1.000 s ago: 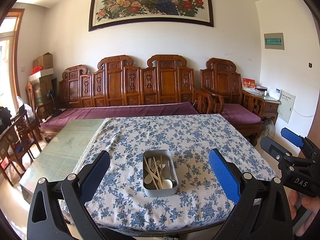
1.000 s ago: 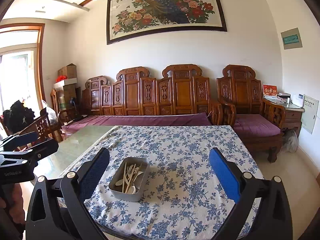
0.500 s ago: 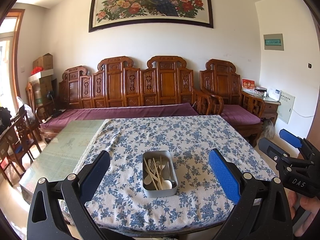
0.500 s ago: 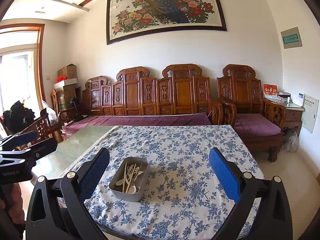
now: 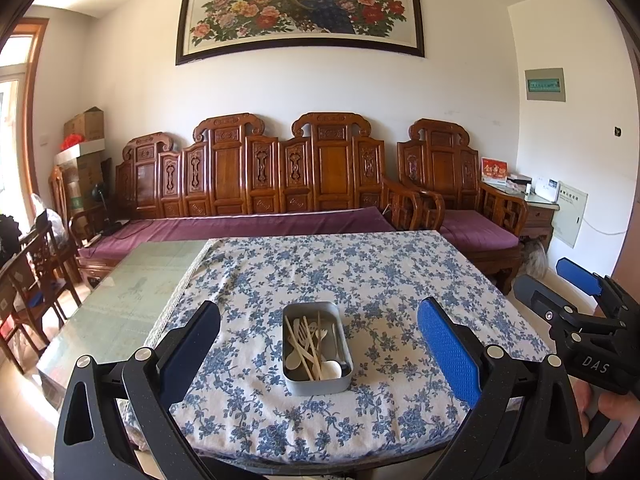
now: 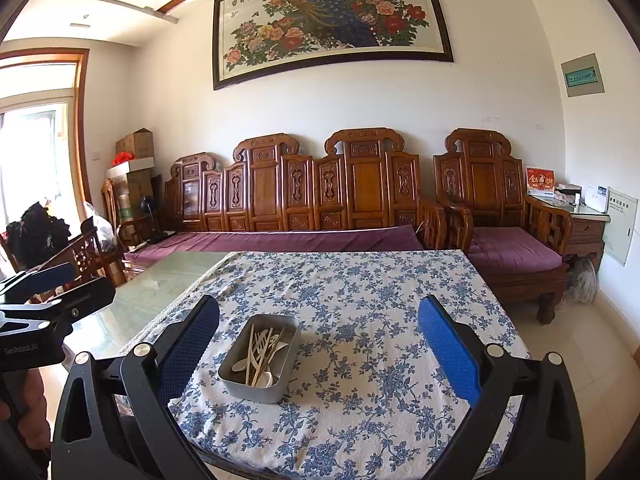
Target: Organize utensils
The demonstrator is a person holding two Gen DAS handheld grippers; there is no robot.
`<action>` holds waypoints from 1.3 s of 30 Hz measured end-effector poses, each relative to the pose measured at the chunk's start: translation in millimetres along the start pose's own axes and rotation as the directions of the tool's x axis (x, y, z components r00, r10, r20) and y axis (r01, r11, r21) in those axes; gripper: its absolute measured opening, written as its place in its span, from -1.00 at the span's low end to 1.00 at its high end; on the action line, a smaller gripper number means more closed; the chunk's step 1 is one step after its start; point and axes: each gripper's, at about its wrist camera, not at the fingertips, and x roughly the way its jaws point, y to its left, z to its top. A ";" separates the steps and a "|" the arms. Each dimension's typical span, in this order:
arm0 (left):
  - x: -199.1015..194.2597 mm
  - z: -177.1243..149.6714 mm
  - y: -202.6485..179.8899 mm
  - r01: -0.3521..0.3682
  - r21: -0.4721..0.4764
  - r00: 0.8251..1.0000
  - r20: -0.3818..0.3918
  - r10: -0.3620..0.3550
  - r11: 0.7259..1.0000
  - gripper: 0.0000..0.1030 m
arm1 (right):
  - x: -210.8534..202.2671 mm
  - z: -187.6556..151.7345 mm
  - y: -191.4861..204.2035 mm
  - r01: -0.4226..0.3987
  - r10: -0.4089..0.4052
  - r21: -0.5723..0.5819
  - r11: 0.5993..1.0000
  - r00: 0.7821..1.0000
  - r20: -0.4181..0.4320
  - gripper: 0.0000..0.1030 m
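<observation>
Above the near edge of the surface (image 5: 120, 320), the left tongs (image 5: 318, 344) and right tongs (image 6: 319, 344) are held spread wide, nothing between their blue pads. Ahead of them, a grey metal tin (image 5: 317, 348) is set on a blue floral tablecloth (image 6: 380, 300), with pale spoons, forks and chopsticks (image 6: 262, 354) jumbled inside. Behind, a carved wooden bench (image 5: 260, 184) is seen.

Tin (image 5: 318, 384): dull grey metal, matt, smooth walls. Utensils (image 5: 310, 346) inside: pale wood or bamboo is suggested for the sticks; the white spoons look like smooth plastic, though this cannot be told for sure. Tablecloth (image 5: 360, 276): woven cloth, matt, blue floral print. Bare tabletop (image 5: 132, 292): glossy, glass-like sheen. Left gripper (image 5: 318, 340): black matt plastic; finger pads (image 5: 448, 356) show blue dimpled texture. Bench (image 5: 280, 168): carved, varnished wood.
</observation>
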 end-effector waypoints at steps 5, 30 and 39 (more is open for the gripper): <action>-0.1 -0.8 0.3 -0.001 0.000 1.000 -0.001 0.001 1.000 0.85 | 0.2 -0.4 0.2 0.000 0.000 -0.001 1.000 1.000 0.000 0.95; 1.3 -5.6 1.3 -0.002 -0.004 1.000 -0.009 0.002 1.000 0.85 | 0.6 -2.4 4.4 -0.006 0.006 0.001 1.000 1.000 -0.004 0.95; 1.5 -6.0 1.1 -0.002 -0.004 1.000 -0.009 0.002 1.000 0.85 | 0.6 -3.7 6.0 -0.007 0.007 0.001 1.000 1.000 -0.004 0.95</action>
